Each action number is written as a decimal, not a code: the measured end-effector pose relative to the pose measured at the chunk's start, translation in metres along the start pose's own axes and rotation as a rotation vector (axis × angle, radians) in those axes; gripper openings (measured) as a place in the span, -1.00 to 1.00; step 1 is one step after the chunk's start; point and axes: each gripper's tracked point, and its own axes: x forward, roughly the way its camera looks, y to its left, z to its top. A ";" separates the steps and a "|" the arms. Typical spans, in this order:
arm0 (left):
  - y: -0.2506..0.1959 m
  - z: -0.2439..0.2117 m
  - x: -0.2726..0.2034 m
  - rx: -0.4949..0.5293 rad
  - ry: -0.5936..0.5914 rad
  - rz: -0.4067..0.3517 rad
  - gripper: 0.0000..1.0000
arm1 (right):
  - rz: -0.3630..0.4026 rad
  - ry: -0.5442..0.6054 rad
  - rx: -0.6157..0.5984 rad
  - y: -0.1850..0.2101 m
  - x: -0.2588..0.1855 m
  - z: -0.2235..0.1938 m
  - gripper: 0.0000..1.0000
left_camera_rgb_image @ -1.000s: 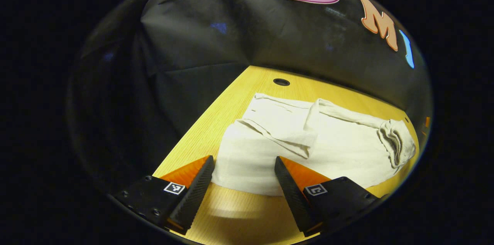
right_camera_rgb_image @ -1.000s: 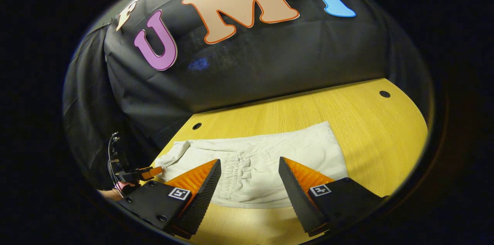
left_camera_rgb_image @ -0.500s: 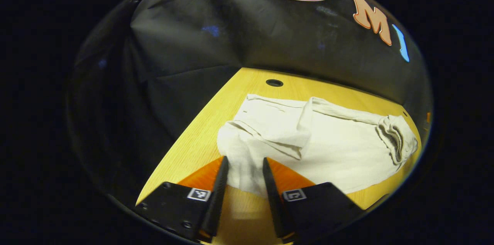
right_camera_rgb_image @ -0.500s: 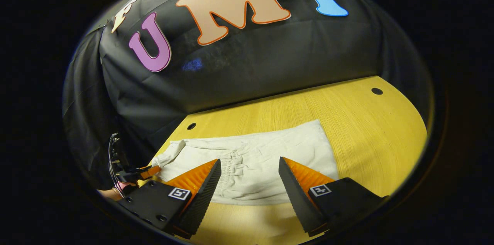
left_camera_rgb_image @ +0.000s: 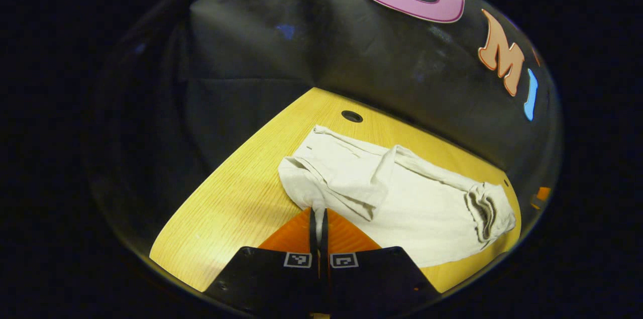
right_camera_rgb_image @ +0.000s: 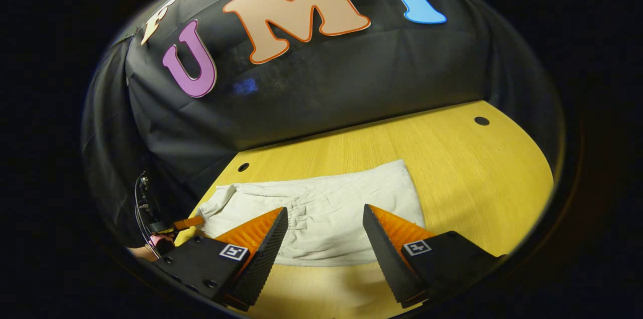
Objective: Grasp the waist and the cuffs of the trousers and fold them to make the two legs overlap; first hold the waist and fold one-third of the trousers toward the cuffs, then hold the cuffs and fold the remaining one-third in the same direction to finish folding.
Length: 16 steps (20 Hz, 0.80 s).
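With my left gripper pinched on the cuff edge of the trousers lying at two o'clock on the table, I'd close my spread right gripper squarely on the waist before lifting evenly.

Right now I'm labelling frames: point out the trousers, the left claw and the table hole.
trousers [left_camera_rgb_image: 412, 208], left gripper view, flat leg cloth.
left claw [left_camera_rgb_image: 318, 218], left gripper view, between its fingertips.
table hole [left_camera_rgb_image: 351, 116], left gripper view, its centre.
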 end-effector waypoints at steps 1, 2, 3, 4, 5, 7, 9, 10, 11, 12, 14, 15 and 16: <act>-0.004 0.006 -0.004 -0.002 -0.014 -0.011 -1.00 | -0.005 -0.005 0.001 -0.003 -0.002 0.003 0.92; -0.014 0.012 -0.006 0.003 -0.025 -0.024 -1.00 | -0.008 -0.010 0.002 -0.006 -0.004 0.006 0.92; -0.026 0.019 -0.010 0.010 -0.038 -0.041 -1.00 | -0.011 -0.015 0.003 -0.009 -0.006 0.009 0.92; -0.041 0.025 -0.013 0.016 -0.052 -0.060 -1.00 | -0.015 -0.021 0.002 -0.011 -0.008 0.012 0.92; -0.055 0.032 -0.018 0.025 -0.068 -0.083 -1.00 | -0.017 -0.026 0.002 -0.014 -0.011 0.015 0.92; -0.086 0.043 -0.024 0.035 -0.079 -0.125 -1.00 | -0.021 -0.037 0.000 -0.023 -0.016 0.020 0.92; -0.120 0.045 -0.028 0.042 -0.070 -0.163 -1.00 | -0.023 -0.042 0.001 -0.031 -0.020 0.025 0.92; -0.138 0.044 -0.031 0.042 -0.060 -0.187 -1.00 | -0.021 -0.040 0.004 -0.034 -0.023 0.027 0.92; -0.158 0.045 -0.034 0.037 -0.060 -0.213 -1.00 | -0.015 -0.047 0.004 -0.036 -0.026 0.031 0.92; -0.177 0.045 -0.035 0.038 -0.062 -0.239 -1.00 | -0.011 -0.051 0.001 -0.039 -0.029 0.035 0.92; -0.212 0.047 -0.040 0.048 -0.068 -0.278 -1.00 | -0.008 -0.057 -0.014 -0.045 -0.035 0.039 0.92; -0.229 0.047 -0.043 0.055 -0.070 -0.293 -1.00 | -0.006 -0.058 -0.023 -0.050 -0.037 0.040 0.92; -0.247 0.048 -0.046 0.061 -0.071 -0.312 -1.00 | -0.007 -0.057 -0.032 -0.054 -0.040 0.041 0.92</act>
